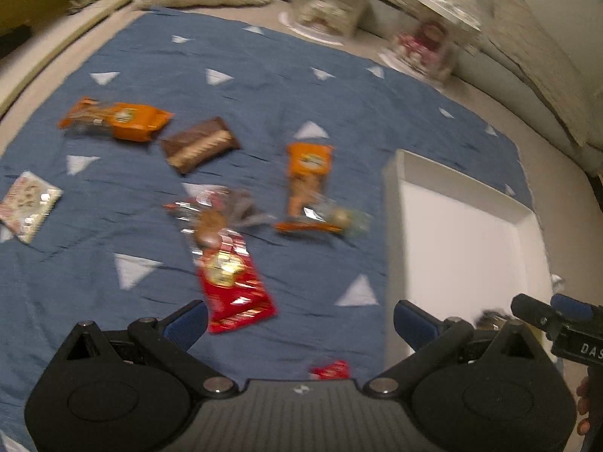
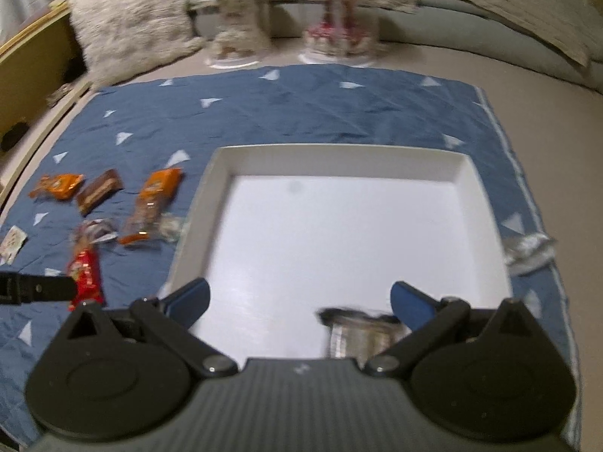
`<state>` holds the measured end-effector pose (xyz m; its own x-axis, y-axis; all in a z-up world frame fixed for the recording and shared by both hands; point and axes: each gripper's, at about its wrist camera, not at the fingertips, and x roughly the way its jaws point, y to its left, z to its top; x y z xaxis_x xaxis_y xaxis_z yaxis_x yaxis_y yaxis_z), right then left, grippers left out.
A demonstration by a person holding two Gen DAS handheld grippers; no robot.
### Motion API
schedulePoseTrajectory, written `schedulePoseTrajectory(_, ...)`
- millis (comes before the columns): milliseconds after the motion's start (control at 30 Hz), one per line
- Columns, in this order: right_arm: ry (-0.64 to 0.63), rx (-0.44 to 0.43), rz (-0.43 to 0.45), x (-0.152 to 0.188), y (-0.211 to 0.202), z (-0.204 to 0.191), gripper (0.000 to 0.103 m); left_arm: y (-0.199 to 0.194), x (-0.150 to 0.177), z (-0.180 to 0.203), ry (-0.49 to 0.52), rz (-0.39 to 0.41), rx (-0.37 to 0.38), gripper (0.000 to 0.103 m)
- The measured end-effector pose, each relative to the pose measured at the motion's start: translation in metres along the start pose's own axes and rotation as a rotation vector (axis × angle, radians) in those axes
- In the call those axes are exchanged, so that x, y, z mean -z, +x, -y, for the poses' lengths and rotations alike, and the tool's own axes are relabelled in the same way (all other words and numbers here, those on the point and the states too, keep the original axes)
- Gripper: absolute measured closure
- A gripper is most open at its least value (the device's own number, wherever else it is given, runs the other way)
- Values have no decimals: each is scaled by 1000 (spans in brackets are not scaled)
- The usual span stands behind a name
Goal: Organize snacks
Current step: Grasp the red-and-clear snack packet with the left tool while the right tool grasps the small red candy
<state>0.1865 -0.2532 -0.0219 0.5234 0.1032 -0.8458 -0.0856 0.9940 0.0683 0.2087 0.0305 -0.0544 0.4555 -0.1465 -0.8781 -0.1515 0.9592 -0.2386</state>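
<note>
Sorting snacks into white tray (image 2: 339, 158); I judge early stage. Silver packet (image 2: 358, 333) lies low in frame, inside tray. Right gripper (image 2: 299, 299) jaws apart above it. Left gripper (image 1: 301, 320) jaws apart, empty. Red packet (image 1: 230, 282) lower centre on blue cloth (image 1: 264, 94); my next pick probably: lower, straddle, close.

Blue cloth (image 1: 264, 75) matt, quilted, creased, white triangles printed. White tray (image 2: 339, 158) smooth, faint sheen, card or plastic unclear. Red packet (image 1: 233, 286) glossy film. Orange packets (image 1: 128, 120) shiny, part clear film. Brown bar (image 1: 199, 143) dull wrapper. Silver packet (image 2: 358, 335) foil-like, blurred. Cushion (image 2: 128, 19) shaggy, fuzzy fabric. Jars (image 2: 233, 19) clear, glossy. Gripper bodies matt black plastic, ribbed; blue pads (image 1: 188, 320) smooth.
</note>
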Motion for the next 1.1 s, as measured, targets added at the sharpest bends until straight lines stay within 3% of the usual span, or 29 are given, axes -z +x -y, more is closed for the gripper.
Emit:
schedulePoseTrajectory(300, -47, -109, -35, -12, 19, -53, 0, 0, -2, -48, -63, 3, -42, 0)
schedulePoseTrajectory(567, -77, -188, -125, -6, 34, -97, 1, 14, -2, -71, -212, -31, 32, 5)
schedulePoseTrajectory(600, -74, -209, -144, -5, 37, -101, 3, 16, -3, -71, -221, -32, 40, 7)
schedulePoseTrajectory(667, -56, -250, -184, 0, 42, -109, 21, 19, -4, -71, -228, -35, 46, 8)
schedulePoseTrajectory(767, -20, -272, -256, 7, 53, -117, 37, 25, -7, -69, -229, -36, 44, 9)
schedulePoseTrajectory(933, 33, -278, -356, 22, 72, -129, 41, 39, -10, -68, -249, -57, 30, 14)
schedulePoseTrajectory(1100, 0, -206, -402, 31, 85, -139, 43, 54, -12, -66, -276, -79, 7, 19)
